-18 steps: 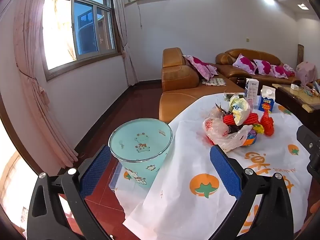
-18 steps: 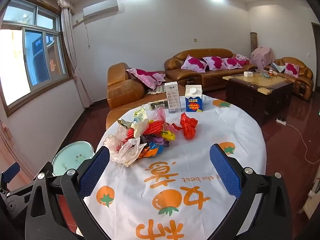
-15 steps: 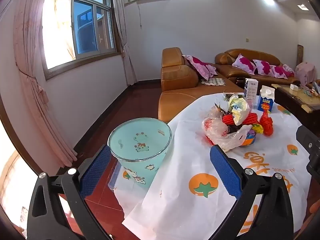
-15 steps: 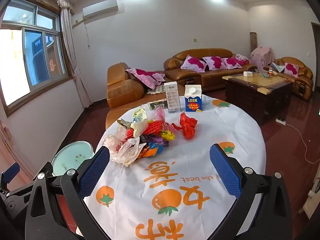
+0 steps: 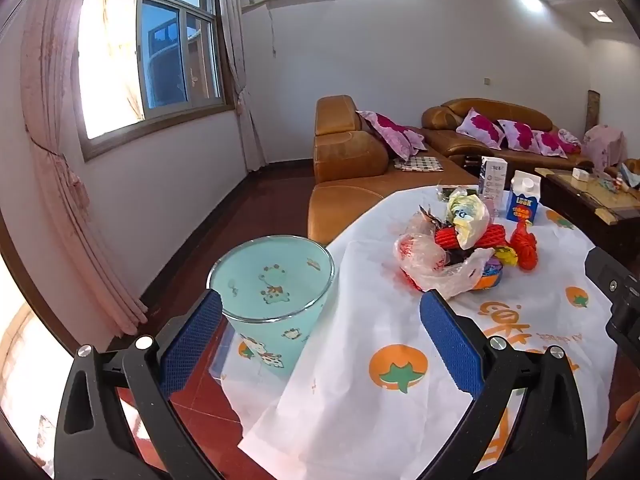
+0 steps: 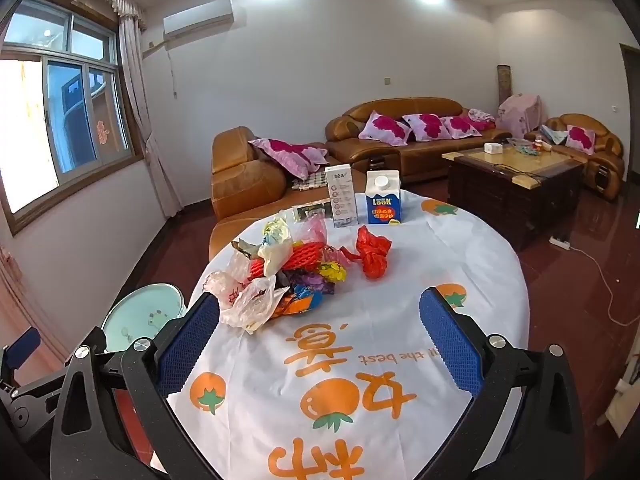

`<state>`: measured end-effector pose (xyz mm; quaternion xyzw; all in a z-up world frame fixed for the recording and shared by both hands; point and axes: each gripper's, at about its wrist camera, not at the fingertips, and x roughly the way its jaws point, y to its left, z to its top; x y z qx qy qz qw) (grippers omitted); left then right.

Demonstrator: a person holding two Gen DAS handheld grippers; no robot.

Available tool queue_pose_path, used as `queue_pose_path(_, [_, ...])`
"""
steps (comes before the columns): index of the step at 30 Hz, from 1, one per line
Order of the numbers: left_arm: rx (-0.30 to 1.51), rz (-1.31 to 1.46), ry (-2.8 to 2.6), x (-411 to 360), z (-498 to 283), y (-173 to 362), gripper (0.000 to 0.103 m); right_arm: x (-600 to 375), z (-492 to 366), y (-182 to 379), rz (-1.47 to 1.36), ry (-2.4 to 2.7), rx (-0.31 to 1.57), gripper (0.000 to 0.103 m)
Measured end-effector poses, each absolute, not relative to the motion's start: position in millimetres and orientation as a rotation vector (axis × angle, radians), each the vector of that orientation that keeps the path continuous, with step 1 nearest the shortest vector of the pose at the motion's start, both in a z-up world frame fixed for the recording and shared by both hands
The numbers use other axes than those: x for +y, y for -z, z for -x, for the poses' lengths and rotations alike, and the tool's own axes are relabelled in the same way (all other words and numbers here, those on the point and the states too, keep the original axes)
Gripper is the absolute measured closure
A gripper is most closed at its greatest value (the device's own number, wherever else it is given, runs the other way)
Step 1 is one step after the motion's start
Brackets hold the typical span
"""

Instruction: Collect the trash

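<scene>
1. The left gripper (image 5: 320, 332) has its blue-padded fingers (image 5: 191, 340) spread wide and holds nothing; the mint-green wastebasket (image 5: 276, 292), printed with cartoon animals, stands between them in view, beside the table edge.
2. The right gripper (image 6: 320, 332) is likewise fully spread and empty, hanging over the near part of the white tablecloth (image 6: 400, 304) with orange fruit prints.
3. The trash pile (image 6: 288, 272) lies past the left finger of the right gripper: crumpled clear plastic bags (image 6: 248, 300), red foam netting (image 6: 300, 256), yellow and purple wrappers.
4. A knotted red bag (image 6: 374, 256) lies just right of the pile.
5. Behind, a blue milk carton (image 6: 383, 200) and a white box (image 6: 341, 196) stand upright side by side.
</scene>
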<state>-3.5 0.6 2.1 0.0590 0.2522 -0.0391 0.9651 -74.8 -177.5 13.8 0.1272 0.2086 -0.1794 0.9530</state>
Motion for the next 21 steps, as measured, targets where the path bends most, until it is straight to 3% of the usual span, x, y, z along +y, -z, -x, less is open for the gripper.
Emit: queue_pose_path(21, [0.521, -0.118, 0.088, -1.4, 1.9, 1.6, 0.006, -179.2, 74.7, -12.4, -0.263, 0.366, 0.433, 0.004])
